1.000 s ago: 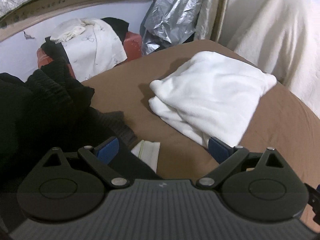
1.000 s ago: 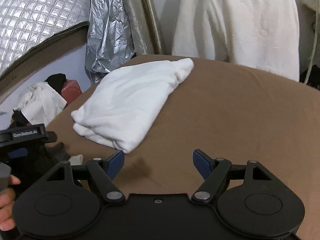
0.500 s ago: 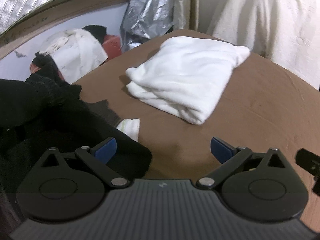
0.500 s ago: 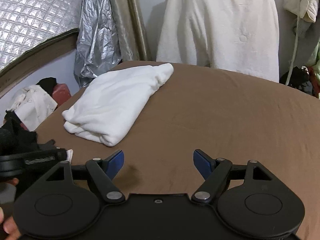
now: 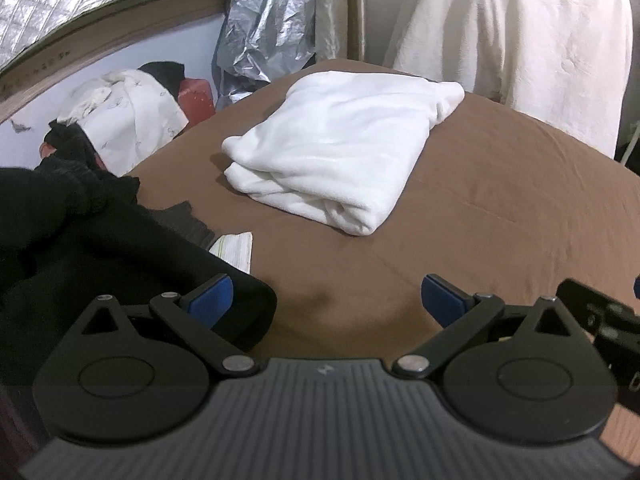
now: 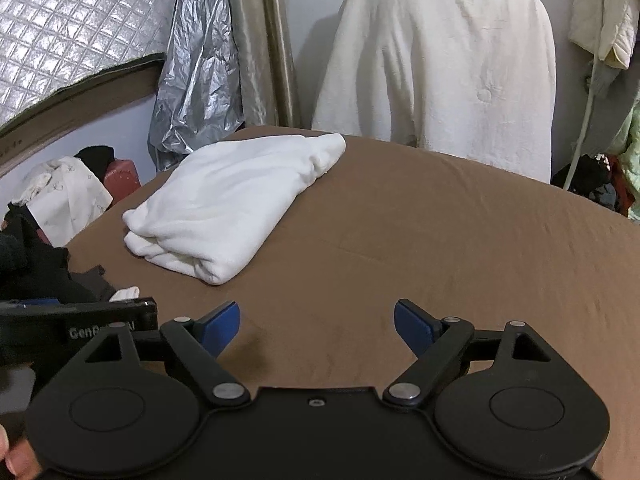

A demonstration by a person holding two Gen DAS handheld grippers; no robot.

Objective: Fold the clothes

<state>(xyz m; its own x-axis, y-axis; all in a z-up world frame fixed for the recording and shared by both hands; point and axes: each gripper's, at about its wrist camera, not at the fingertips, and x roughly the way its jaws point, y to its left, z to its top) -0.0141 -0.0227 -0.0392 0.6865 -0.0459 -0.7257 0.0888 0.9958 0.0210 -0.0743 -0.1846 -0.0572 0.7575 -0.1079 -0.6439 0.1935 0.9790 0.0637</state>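
Note:
A folded white garment (image 5: 344, 152) (image 6: 228, 200) lies on the brown bed cover (image 5: 500, 208) (image 6: 420, 240), ahead of both grippers. A heap of black clothes (image 5: 68, 232) (image 6: 28, 264) sits at the left, with a small white striped piece (image 5: 236, 248) at its edge. My left gripper (image 5: 326, 300) stands open over bare cover, its left finger just above the black heap. My right gripper (image 6: 316, 320) has its jaws opening wider, with nothing between them, over the bare cover. The left gripper's body (image 6: 80, 320) shows at the left of the right wrist view.
A cream blanket (image 6: 436, 72) hangs over something behind the bed. Silver foil sheeting (image 6: 192, 72) and a quilted silver panel (image 6: 60, 28) stand at the back left. White and black clothes on a red object (image 5: 128, 120) lie beyond the bed's left edge.
Both views have swung right, so the white garment now sits further left and farther off. The right gripper's fingers stand a little wider apart. Nothing was taken hold of.

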